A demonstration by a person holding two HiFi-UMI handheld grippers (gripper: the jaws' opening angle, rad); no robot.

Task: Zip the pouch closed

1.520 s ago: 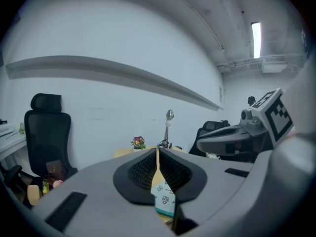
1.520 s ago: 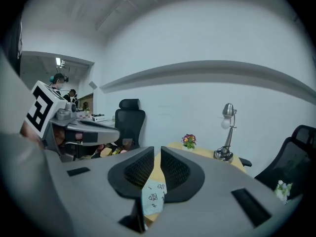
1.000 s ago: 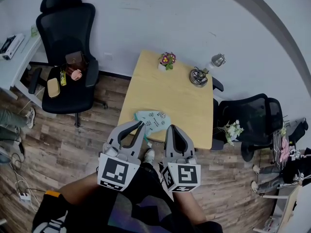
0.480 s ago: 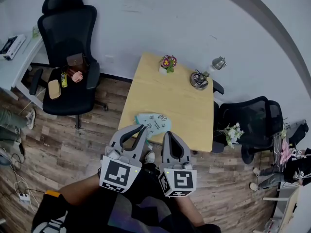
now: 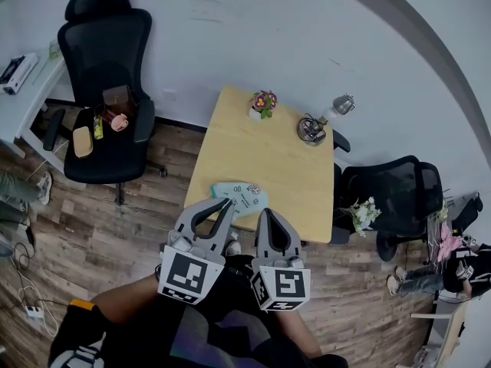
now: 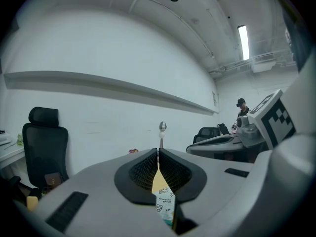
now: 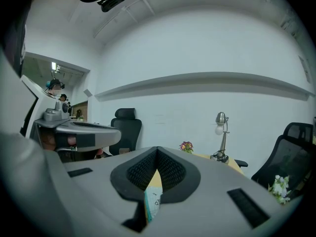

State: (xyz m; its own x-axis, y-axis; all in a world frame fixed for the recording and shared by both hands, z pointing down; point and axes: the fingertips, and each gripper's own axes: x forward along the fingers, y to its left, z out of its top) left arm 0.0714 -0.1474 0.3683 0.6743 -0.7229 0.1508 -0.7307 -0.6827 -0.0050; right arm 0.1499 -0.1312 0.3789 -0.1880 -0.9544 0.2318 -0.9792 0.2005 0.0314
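Observation:
A pale teal pouch (image 5: 244,195) with small printed figures lies flat near the front left corner of the light wooden table (image 5: 284,167). My left gripper (image 5: 228,203) is shut and empty, its tip just short of the pouch's near left edge. My right gripper (image 5: 265,214) is also shut and empty, close beside the left one at the table's front edge. In the left gripper view only a sliver of the pouch (image 6: 165,207) shows below the shut left gripper (image 6: 158,152). Likewise, under the shut right gripper (image 7: 157,149), a strip of the pouch (image 7: 152,204) shows. The zipper is too small to make out.
A small flower pot (image 5: 263,100) and a desk lamp (image 5: 318,121) stand at the table's far side. One black office chair (image 5: 107,90) with items on its seat is at the left, another (image 5: 387,194) at the right. A white desk (image 5: 19,83) is far left.
The head view has shifted slightly. Both grippers stay shut and side by side before the pouch, which has not moved on the table.

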